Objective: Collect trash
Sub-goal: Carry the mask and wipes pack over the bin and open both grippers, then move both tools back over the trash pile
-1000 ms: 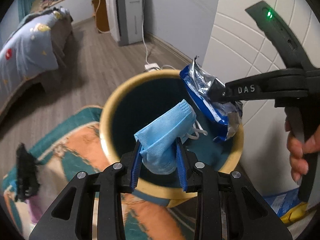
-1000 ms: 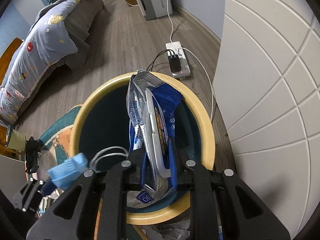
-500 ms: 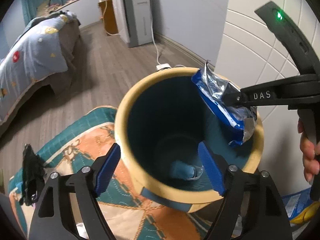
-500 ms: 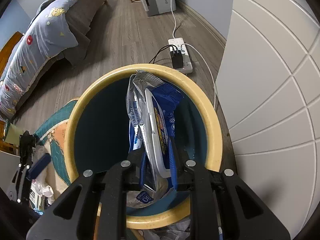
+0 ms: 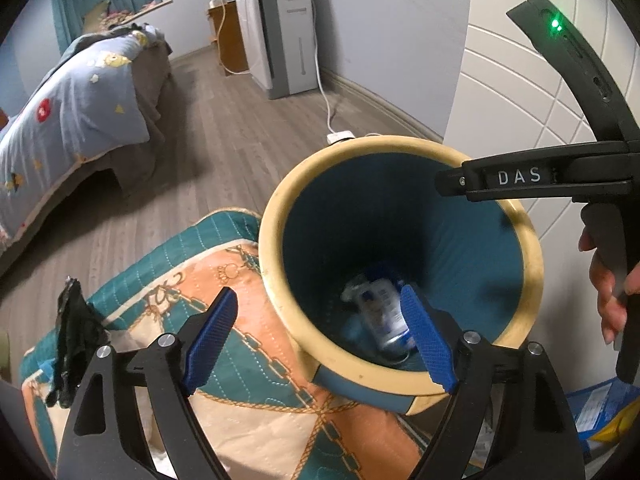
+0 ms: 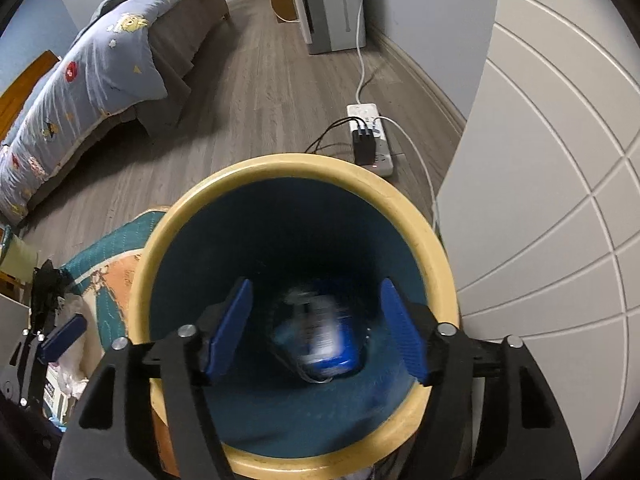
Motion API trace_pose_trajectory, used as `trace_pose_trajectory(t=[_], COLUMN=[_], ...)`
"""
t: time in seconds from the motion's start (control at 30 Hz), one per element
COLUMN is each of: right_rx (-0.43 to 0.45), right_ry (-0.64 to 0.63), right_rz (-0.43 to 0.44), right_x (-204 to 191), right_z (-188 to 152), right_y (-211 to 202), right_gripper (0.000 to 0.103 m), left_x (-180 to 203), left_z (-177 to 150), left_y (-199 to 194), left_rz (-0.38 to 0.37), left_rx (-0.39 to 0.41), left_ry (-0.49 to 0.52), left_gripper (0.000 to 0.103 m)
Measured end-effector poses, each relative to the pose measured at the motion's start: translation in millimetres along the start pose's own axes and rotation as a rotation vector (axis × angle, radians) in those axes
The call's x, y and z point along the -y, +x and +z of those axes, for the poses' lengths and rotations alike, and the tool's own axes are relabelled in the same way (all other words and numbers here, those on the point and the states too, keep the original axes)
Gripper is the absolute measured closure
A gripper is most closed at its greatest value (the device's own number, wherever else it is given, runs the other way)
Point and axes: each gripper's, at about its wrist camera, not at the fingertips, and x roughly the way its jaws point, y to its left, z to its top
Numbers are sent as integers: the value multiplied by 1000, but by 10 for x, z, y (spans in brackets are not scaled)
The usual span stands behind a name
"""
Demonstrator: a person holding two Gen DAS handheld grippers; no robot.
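A round bin with a yellow rim [image 5: 276, 216] and dark teal inside stands on the floor; it also shows in the right wrist view [image 6: 436, 248]. A blue and silver snack wrapper [image 5: 382, 312] lies blurred at the bin's bottom, also seen from above in the right wrist view [image 6: 324, 340]. My left gripper [image 5: 320, 336] is open and empty at the bin's near rim. My right gripper [image 6: 316, 336] is open and empty right above the bin's mouth; its body shows in the left wrist view [image 5: 520, 178].
A patterned teal and orange mat [image 5: 192, 280] lies left of the bin, with a black object [image 5: 72, 332] on its left edge. A bed [image 6: 100, 64], a power strip with cables [image 6: 370, 136], a white appliance [image 5: 280, 32] and a white panelled wall [image 6: 552, 200] surround the bin. Blue and yellow packaging [image 5: 604, 408] lies on the right.
My left gripper opened and dropped the blue face mask into the bin. My right gripper then opened and the snack wrapper fell into the bin.
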Motion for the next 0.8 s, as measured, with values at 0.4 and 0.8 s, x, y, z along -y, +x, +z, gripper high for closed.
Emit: trace_pose_trajectory(t=[0.4, 0.8], right_rx=[32, 82], right_ry=[-29, -112], right_rz=[7, 48], right_x=[-162, -613], right_z=[-4, -86], right_y=[-288, -726], right_gripper=[6, 6], left_x=[-185, -1034], left_z=[-172, -525], left_y=[-381, -1547], left_rz=[29, 180], left_rx=[21, 80], left_ry=[-40, -163], left_gripper=[10, 5])
